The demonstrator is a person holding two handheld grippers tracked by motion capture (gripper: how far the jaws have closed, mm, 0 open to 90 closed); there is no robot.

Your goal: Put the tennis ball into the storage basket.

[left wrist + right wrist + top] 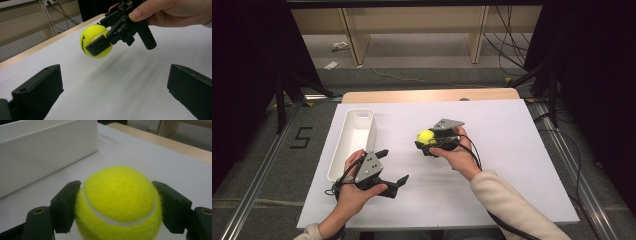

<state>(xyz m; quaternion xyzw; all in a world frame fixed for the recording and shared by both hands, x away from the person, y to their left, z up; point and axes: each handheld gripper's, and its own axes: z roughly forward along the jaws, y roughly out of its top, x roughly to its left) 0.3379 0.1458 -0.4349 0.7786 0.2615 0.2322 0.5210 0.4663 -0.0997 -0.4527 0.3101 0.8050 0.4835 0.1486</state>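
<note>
A yellow tennis ball [426, 136] rides above the white tabletop [512, 165], pinched on both sides between the jaws of the right gripper [428, 141], near the table's middle. The left gripper [388, 167] waits with jaws spread wide and nothing in them, beside the long white bin [373, 131]. The carry appears under way; next would likely be a leftward swing over the bin's rim before letting go.
</note>
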